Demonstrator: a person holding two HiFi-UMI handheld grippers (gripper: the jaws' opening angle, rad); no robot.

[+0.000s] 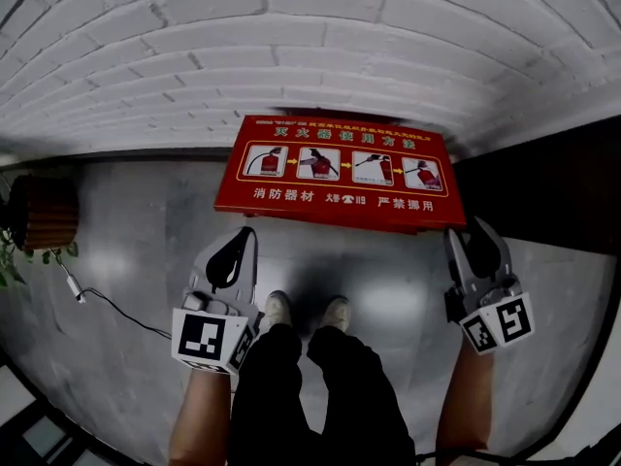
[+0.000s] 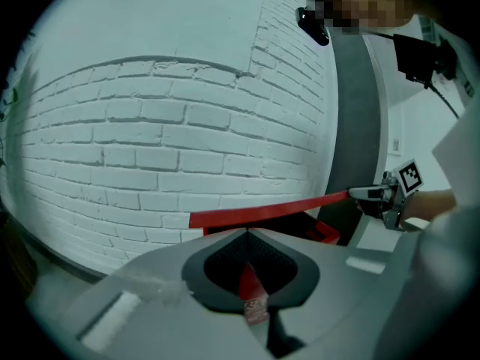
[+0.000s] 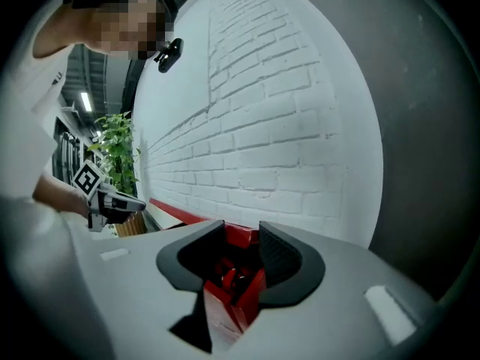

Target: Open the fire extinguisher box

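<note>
The red fire extinguisher box stands against the white brick wall, its lid (image 1: 340,168) printed with instruction pictures. My left gripper (image 1: 245,233) is at the lid's front left corner and my right gripper (image 1: 456,236) at its front right corner. In the left gripper view the jaws (image 2: 247,235) meet on a thin red flange of the lid (image 2: 262,212), whose front edge stands a little above the box body (image 2: 324,231). In the right gripper view the jaws (image 3: 241,235) hold a red corner between them, and the far left gripper (image 3: 139,201) sits at the lid's (image 3: 176,212) other end.
A round wooden planter (image 1: 44,212) with green leaves stands at the left by the wall. A thin cable (image 1: 107,304) runs over the grey floor. A dark panel (image 1: 553,192) borders the box on the right. The person's shoes (image 1: 306,311) are just before the box.
</note>
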